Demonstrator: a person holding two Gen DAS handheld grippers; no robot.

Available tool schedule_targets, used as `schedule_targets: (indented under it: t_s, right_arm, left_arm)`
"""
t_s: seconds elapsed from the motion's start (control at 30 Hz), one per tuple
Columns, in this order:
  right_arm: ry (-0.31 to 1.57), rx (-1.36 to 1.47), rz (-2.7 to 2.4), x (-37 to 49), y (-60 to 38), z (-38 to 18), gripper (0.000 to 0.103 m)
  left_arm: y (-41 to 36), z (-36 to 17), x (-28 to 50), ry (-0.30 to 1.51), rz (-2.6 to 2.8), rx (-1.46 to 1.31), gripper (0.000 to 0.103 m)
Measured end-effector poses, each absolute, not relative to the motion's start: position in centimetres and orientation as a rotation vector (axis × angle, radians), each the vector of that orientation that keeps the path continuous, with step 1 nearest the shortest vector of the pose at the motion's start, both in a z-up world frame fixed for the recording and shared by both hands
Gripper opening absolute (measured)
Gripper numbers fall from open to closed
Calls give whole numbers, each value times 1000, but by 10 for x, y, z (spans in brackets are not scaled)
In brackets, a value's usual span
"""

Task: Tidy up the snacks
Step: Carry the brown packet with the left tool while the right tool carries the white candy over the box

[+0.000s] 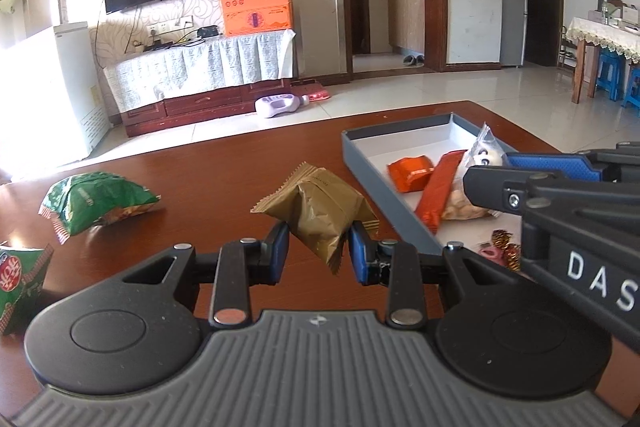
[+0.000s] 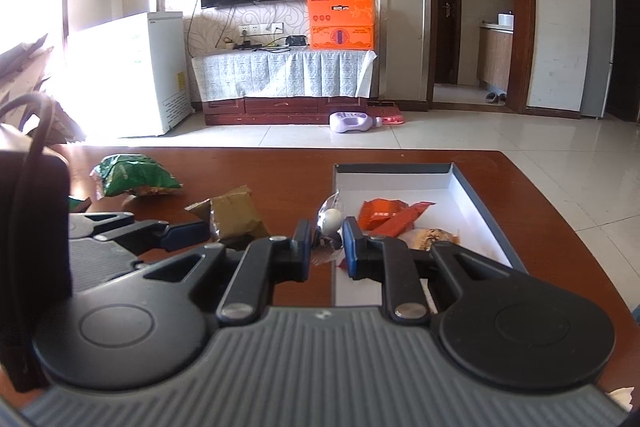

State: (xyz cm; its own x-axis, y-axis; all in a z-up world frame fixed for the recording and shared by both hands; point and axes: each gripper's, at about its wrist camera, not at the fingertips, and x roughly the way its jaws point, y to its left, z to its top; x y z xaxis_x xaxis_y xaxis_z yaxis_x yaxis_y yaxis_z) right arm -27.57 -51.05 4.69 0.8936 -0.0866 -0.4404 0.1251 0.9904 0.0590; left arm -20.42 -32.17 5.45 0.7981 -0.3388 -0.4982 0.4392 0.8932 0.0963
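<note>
Bright daylight, sharp fisheye views.
Window glare from the left blows out the white freezer (image 2: 132,75); the table (image 1: 224,171) reflects it; edges curve.

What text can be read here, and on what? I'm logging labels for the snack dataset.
"DAS": white letters on the right tongs' body, cut off by the frame edge.
Green bag at the left edge: red-and-white logo, not legible.
Other green bag: print blurred.
Brown packet in the left tongs: fine line of print, too small.
Orange packets in the tray: unreadable.
Orange box: characters too blurred.
</note>
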Motion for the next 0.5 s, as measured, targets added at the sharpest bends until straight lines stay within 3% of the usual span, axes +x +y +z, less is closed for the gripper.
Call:
schedule_targets:
  t_s: [0.5]
  right_arm:
    - [448,112,-191,-282,-547,41,20]
  left_arm:
    - [-361,58,-197,456,-484,242,38]
